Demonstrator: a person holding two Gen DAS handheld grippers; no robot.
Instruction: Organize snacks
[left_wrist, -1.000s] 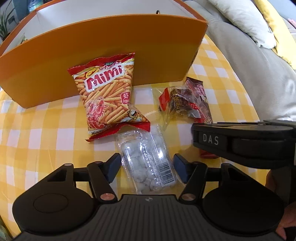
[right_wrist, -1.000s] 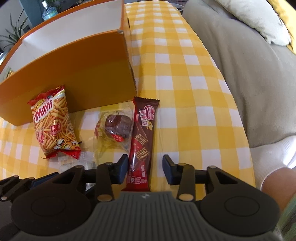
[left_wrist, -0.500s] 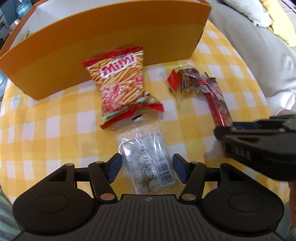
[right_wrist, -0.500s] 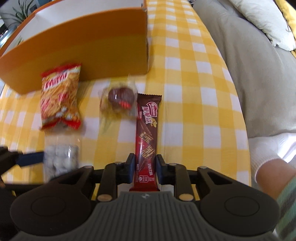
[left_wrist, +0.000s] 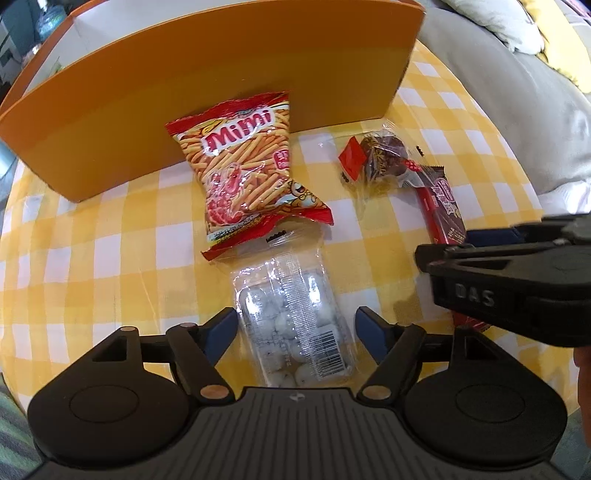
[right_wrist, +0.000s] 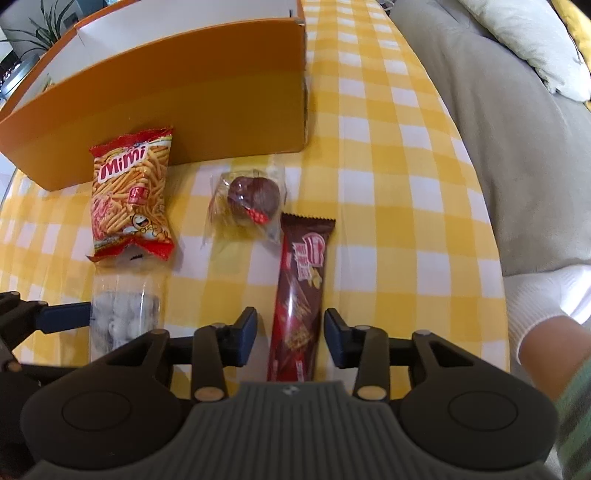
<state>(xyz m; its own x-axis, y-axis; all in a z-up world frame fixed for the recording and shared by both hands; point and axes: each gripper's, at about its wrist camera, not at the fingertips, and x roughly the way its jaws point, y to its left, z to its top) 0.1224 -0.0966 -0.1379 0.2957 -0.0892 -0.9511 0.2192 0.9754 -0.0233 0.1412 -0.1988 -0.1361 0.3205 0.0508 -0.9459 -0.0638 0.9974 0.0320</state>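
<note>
Your left tool (left_wrist: 295, 328) sits low over the worktop (left_wrist: 110, 266), which wears a yellow and white checked cloth, and its two blue-tipped fingers stand wide apart. Between them lies a clear packet of white candies (left_wrist: 295, 325), flat on the cloth, touched by neither finger. Your right tool (right_wrist: 290, 334) is likewise spread open, a finger on each side of the near end of a long brown chocolate bar (right_wrist: 301, 291), with a gap showing on both sides. The bar lies flat and points away from you. From the left camera, the right tool appears as a black body at the right edge, over the bar's near end.

Just beyond the candy packet, a red bag of prawn sticks (left_wrist: 251, 173) overlaps its far edge. To the right of that bag, near the bar's far tip, rests a round chocolate cake in clear wrap (right_wrist: 251, 199); the wrap touches the bar's top corner.

Farther back stands an orange box (right_wrist: 184, 103) with a white inside, open at the top. The top of the red bag lies against its front wall. Past the worktop's right side is a grey sofa (right_wrist: 498, 129) with a pale cushion (right_wrist: 524, 37)
</note>
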